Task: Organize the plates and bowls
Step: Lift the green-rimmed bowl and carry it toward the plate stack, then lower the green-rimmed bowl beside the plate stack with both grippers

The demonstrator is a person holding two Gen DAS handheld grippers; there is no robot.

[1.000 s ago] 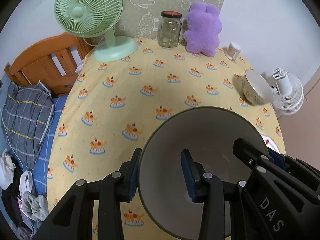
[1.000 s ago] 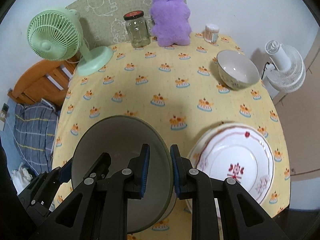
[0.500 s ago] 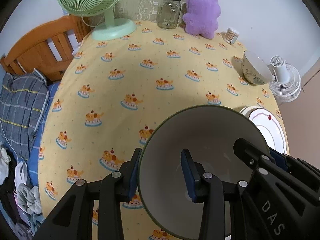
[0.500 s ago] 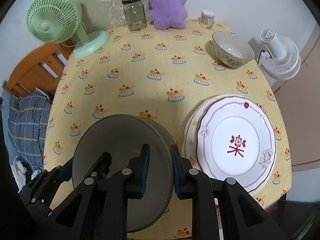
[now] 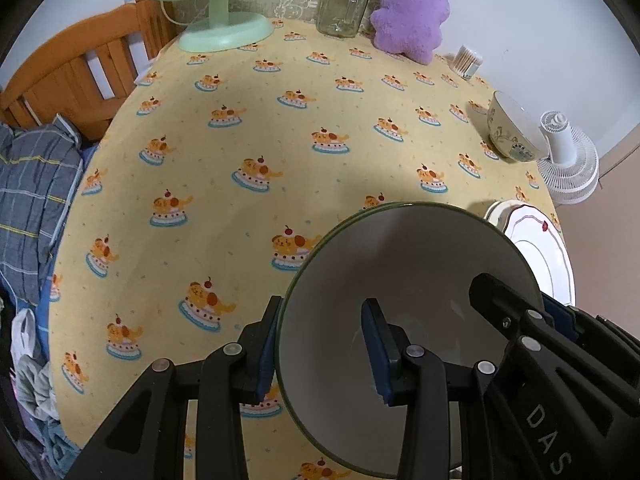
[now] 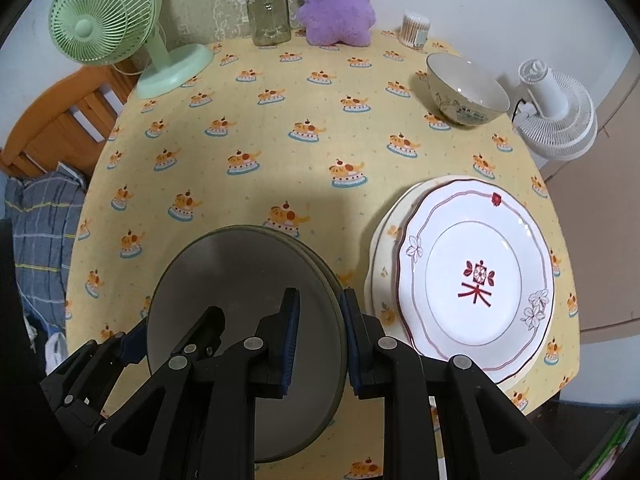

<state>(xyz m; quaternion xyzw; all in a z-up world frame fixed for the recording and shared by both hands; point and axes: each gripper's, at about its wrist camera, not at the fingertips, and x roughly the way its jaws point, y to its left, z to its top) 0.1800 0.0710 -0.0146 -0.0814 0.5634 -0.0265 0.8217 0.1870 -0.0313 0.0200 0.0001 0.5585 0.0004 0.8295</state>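
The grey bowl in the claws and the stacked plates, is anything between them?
No. In the right wrist view, only bare yellow tablecloth separates the grey bowl from the stacked plates.

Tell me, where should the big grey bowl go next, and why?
Probably over to the stacked plates and down onto them. Both hand-held grippers, left and right, clamp the grey bowl by opposite rims above the tablecloth, and the plate stack sits just beside it with nothing on top.

Table [image 6: 280, 128] far edge, left to right: fan [image 6: 120, 36], jar [image 6: 268, 12], plush [image 6: 336, 4], swabs [image 6: 416, 30]. Right edge: bowl [image 6: 466, 90] behind stacked plates [image 6: 476, 276].
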